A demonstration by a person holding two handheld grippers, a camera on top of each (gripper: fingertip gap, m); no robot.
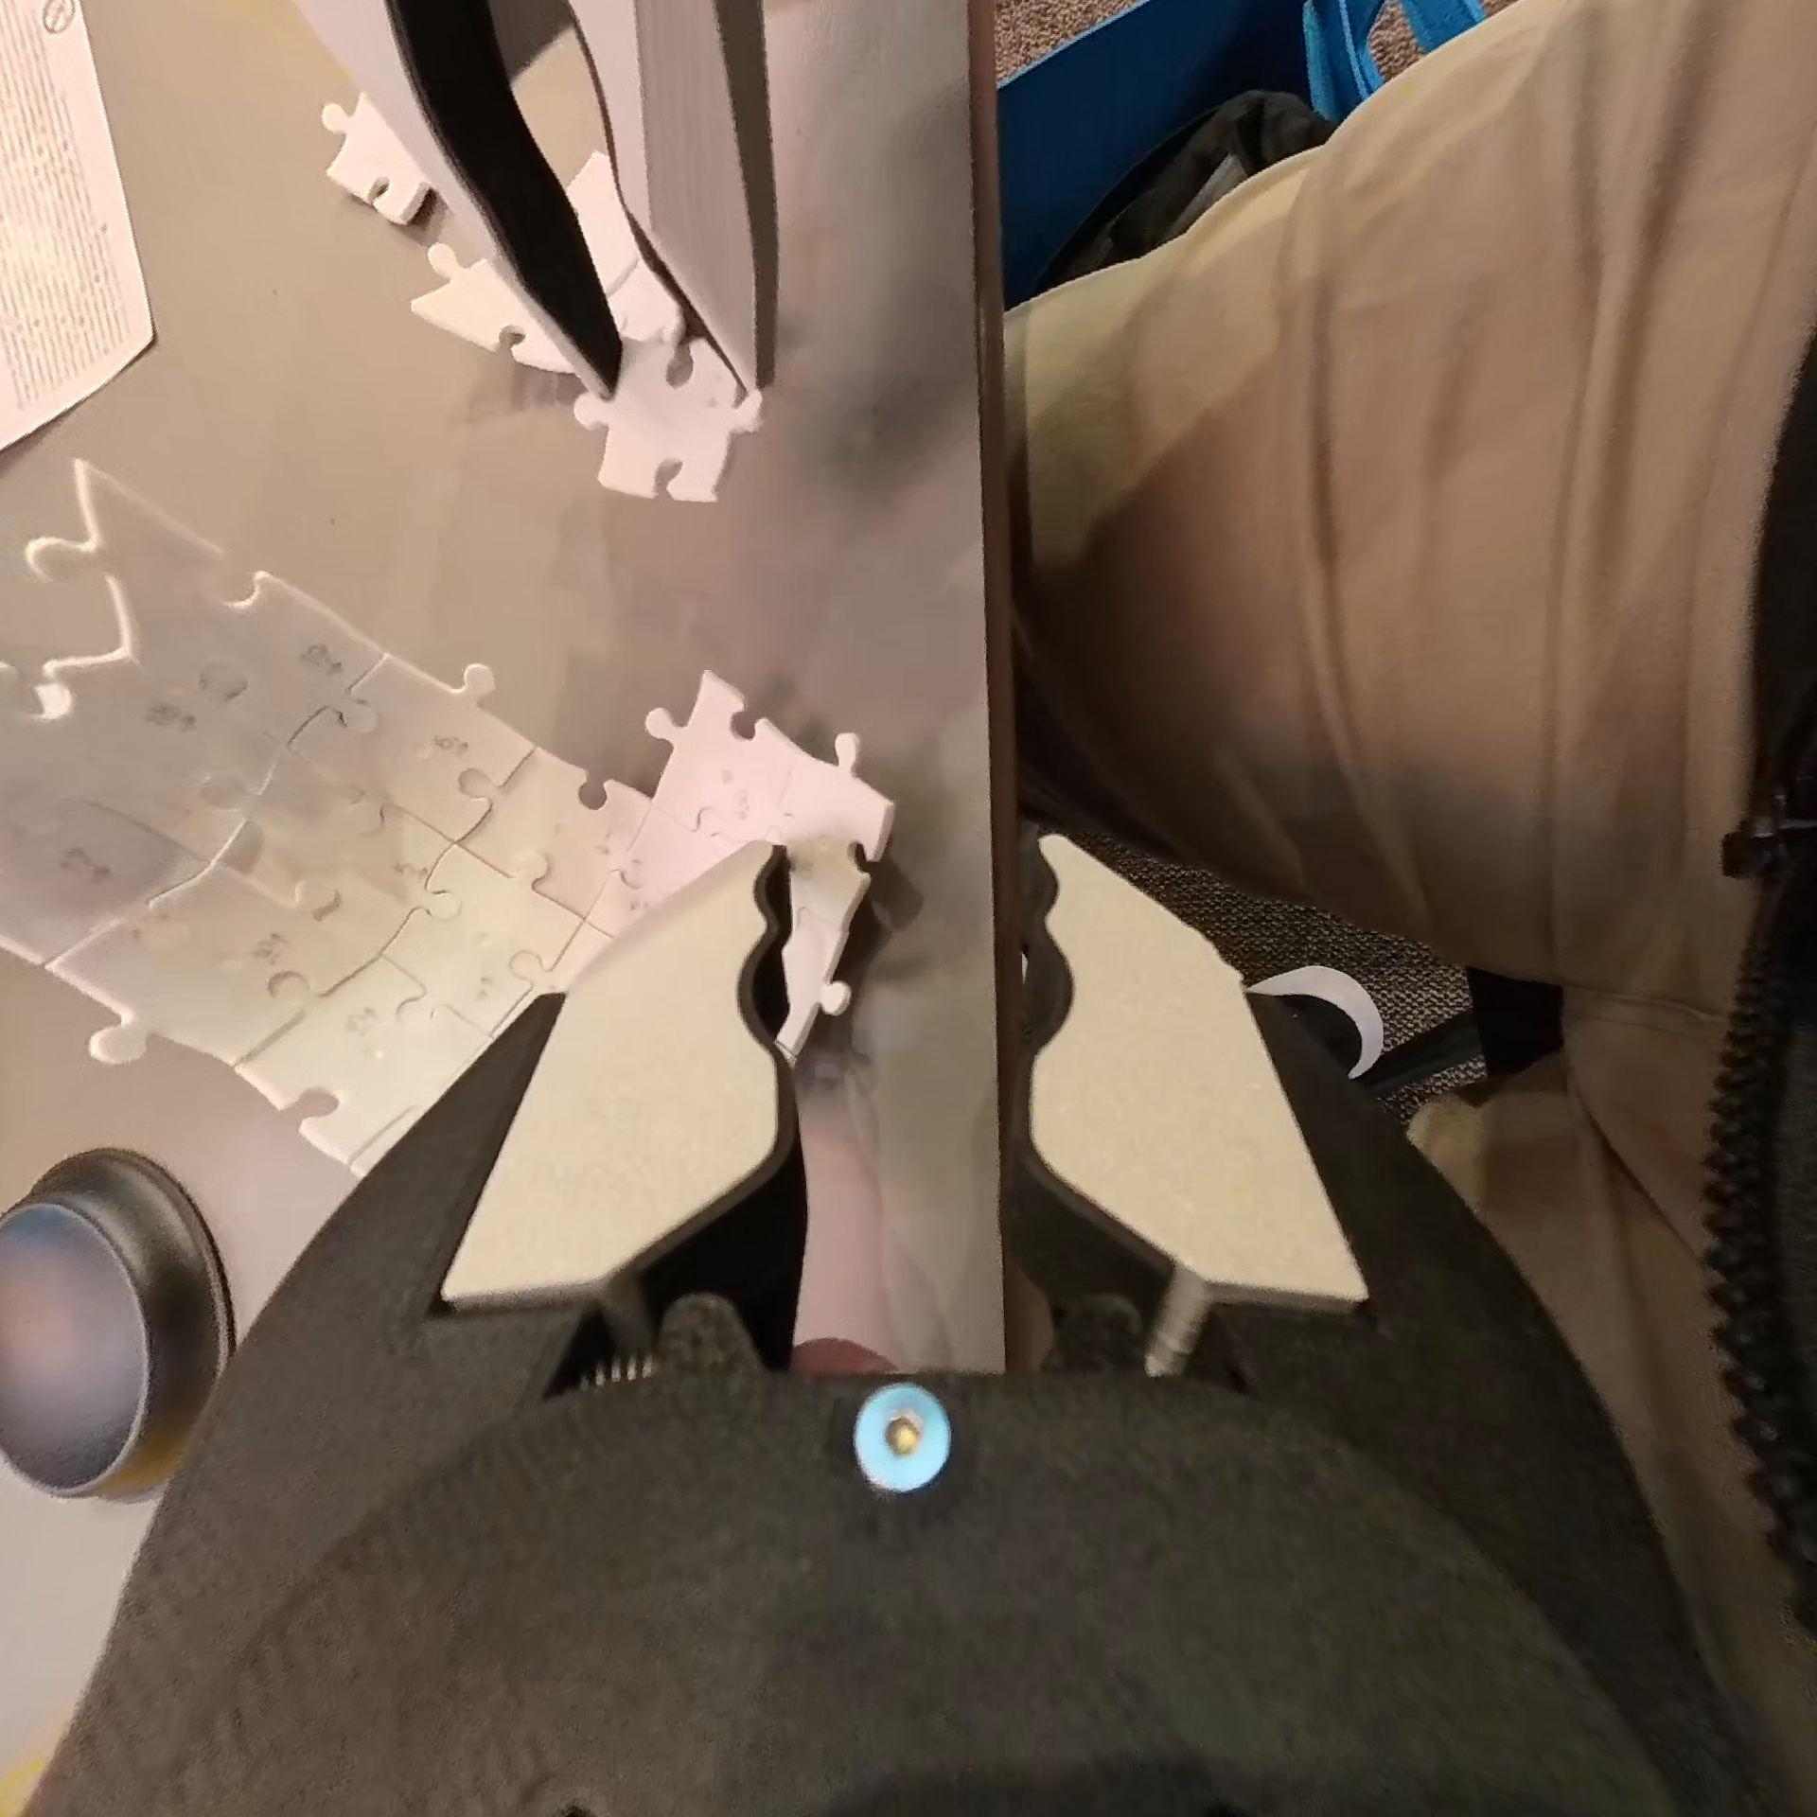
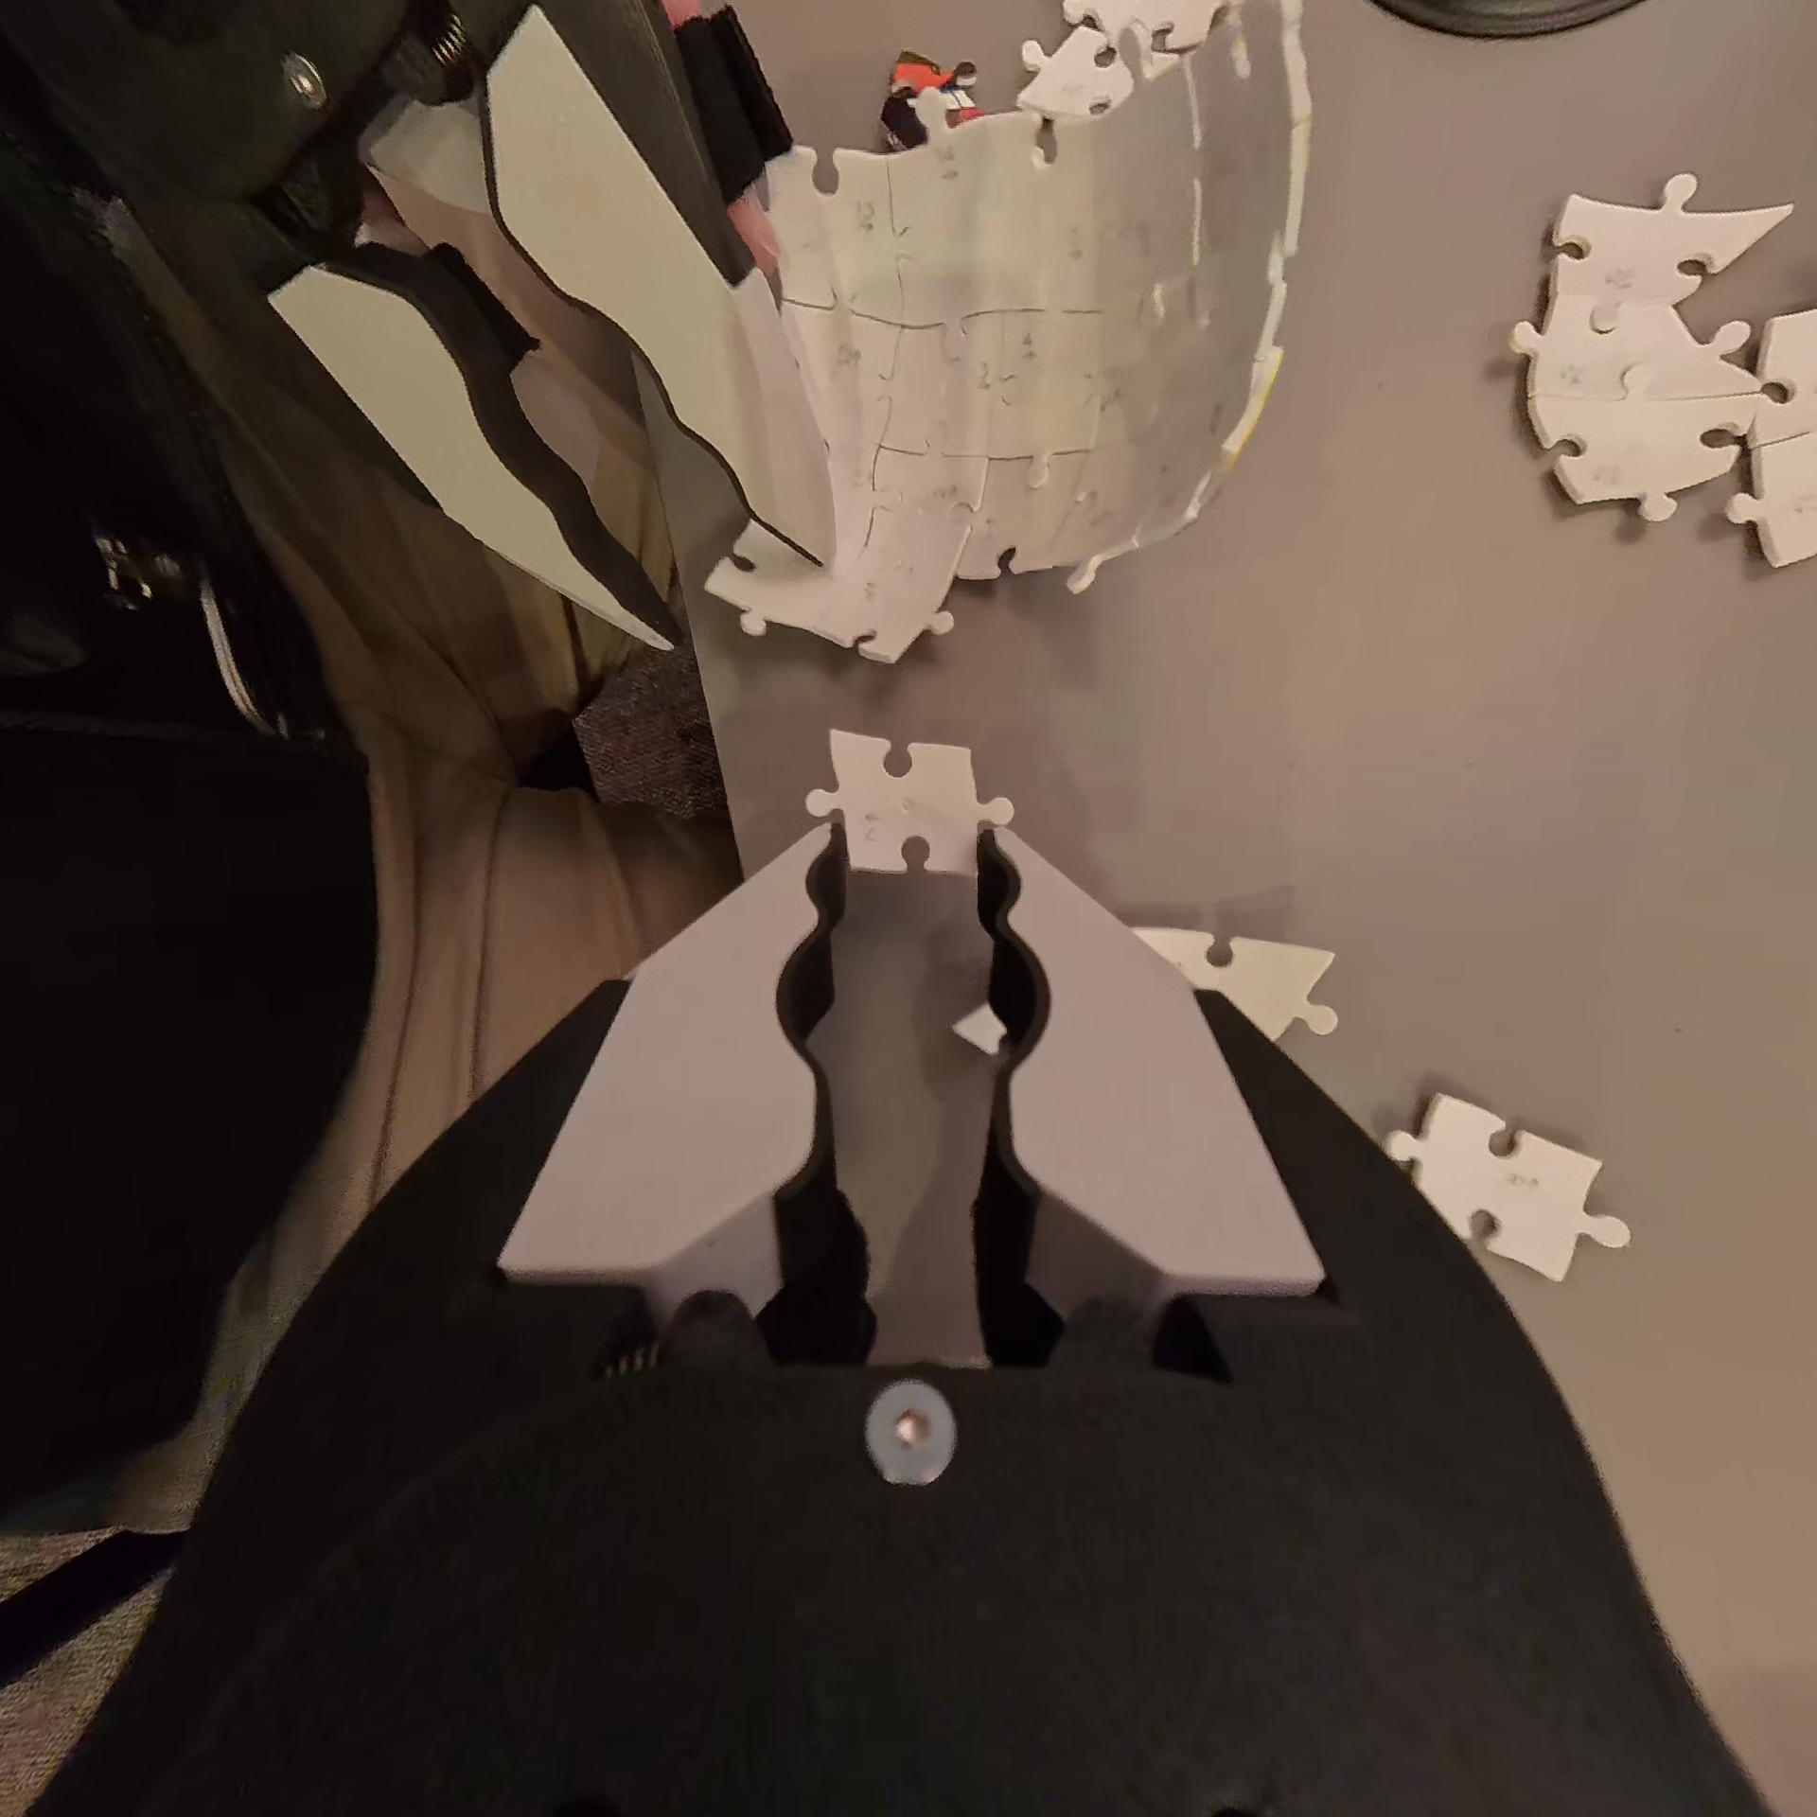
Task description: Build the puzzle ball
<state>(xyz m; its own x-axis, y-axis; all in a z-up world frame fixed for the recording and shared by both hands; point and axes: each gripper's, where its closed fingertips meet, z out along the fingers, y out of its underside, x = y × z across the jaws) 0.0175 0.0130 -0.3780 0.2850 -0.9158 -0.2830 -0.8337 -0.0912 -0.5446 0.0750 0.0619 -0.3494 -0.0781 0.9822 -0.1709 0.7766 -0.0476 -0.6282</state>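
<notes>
While the curved shell (image 1: 324,865) sits centre-left on the tabletop (image 1: 610,551), the left tongs (image 1: 900,865) gape wide, one finger touching its near edge; a nudge could pop seams. In the right view, the right tongs (image 2: 909,841), narrow, pinch a loose piece (image 2: 905,801) at frame centre; the thin grip risks slipping.

Each gripper has a broad black, rough-textured body that narrows toward two fingers. The left gripper (image 1: 905,885) carries pale cream finger plates edged in black, with wavy inner profiles; a bare threaded bolt shows at the base of one plate. A round pale-blue washer with a brass screw sits at the body's middle. The right gripper (image 2: 909,846) looks alike, its plates greyer, its washer silver. The person wears tan trousers (image 1: 1377,590) and a dark zipped jacket (image 1: 1770,1082).
</notes>
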